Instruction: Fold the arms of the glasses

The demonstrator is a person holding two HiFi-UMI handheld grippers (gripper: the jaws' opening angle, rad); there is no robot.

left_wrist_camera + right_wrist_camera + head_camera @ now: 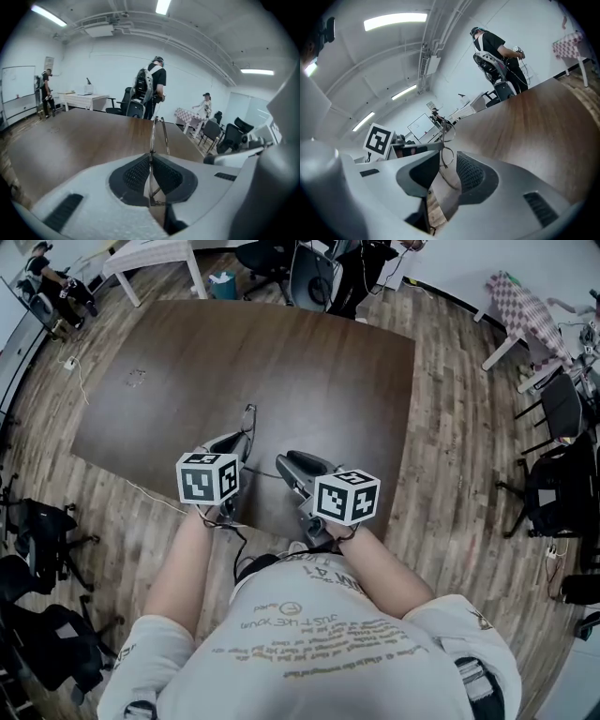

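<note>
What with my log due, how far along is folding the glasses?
Done: the glasses are pinched in the left tongs. In hand: the right tongs stand open around one thin arm. Left: that arm sticks out unfolded; the other's unclear.

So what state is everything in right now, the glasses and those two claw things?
Glasses: held by the frame, one arm apparently sticking out, not yet folded.
Left gripper: shut on the glasses.
Right gripper: open, jaws apart on either side of that arm, not pressing it.
</note>
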